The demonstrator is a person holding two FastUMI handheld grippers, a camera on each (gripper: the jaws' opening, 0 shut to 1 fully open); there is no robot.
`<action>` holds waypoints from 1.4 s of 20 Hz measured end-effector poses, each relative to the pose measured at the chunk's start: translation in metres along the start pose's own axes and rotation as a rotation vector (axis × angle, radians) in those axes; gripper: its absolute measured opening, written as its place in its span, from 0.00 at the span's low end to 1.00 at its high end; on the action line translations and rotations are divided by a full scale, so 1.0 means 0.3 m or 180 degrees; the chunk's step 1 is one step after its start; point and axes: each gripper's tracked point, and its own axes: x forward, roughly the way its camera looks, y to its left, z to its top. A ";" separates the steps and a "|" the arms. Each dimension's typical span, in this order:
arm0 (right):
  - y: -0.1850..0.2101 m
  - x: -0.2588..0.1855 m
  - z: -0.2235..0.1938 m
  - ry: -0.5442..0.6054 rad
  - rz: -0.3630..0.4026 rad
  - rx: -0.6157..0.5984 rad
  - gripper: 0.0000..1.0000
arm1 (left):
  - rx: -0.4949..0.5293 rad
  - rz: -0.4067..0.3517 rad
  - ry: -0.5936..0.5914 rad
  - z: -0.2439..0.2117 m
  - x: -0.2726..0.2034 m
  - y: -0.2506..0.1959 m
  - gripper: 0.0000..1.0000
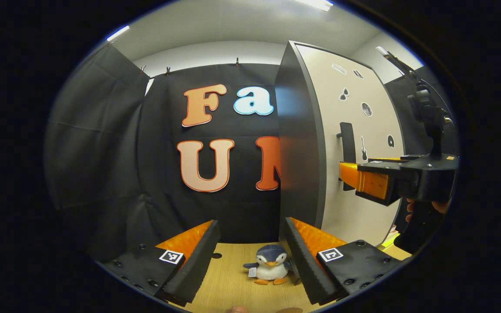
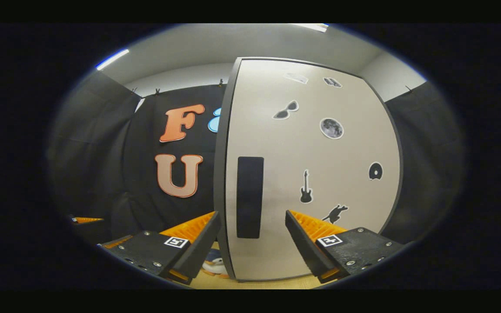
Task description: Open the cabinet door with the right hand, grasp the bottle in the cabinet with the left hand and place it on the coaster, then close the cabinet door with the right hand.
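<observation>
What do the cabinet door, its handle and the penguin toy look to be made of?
Cabinet door: probably laminated board, with a matte pale face, a dark edge band and flat stickers on it. Handle: a dark matte bar, plastic or painted metal; the look leaves it open. Penguin toy: soft plush fabric with a fuzzy surface, standing on what seems a wood-grain tabletop.

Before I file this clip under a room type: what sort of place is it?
Probably a staged recording booth, not a real home: black cloth wall draped all round, a lone sticker-covered cabinet door and a penguin plush toy on a wooden table, with handheld grippers at work.
</observation>
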 end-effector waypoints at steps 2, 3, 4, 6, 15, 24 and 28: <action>-0.002 0.046 -0.001 0.0016 -0.0009 0.0057 0.88 | -0.0022 0.0010 0.0001 -0.005 0.015 0.010 0.97; -0.008 0.059 -0.007 0.0048 -0.0022 0.0081 0.79 | -0.0036 0.0005 0.0002 -0.008 0.021 0.010 0.97; -0.014 0.073 -0.018 0.0080 -0.0040 0.0108 0.80 | -0.0056 -0.0006 0.0011 -0.013 0.024 0.011 0.97; -0.025 0.089 -0.028 0.0149 -0.0055 0.0191 0.70 | -0.0111 -0.0044 0.0043 -0.023 0.031 0.007 0.97; 0.013 0.092 -0.031 0.0143 0.0009 0.0244 0.26 | -0.0119 -0.0052 0.0261 -0.089 0.040 -0.004 0.97; 0.009 0.060 -0.018 -0.0006 0.0029 0.0260 0.20 | -0.0089 0.0151 0.0332 -0.120 0.066 0.087 0.97; 0.001 0.033 -0.012 -0.0021 0.0026 0.0244 0.22 | -0.0073 0.0131 0.0292 -0.104 0.068 0.075 0.97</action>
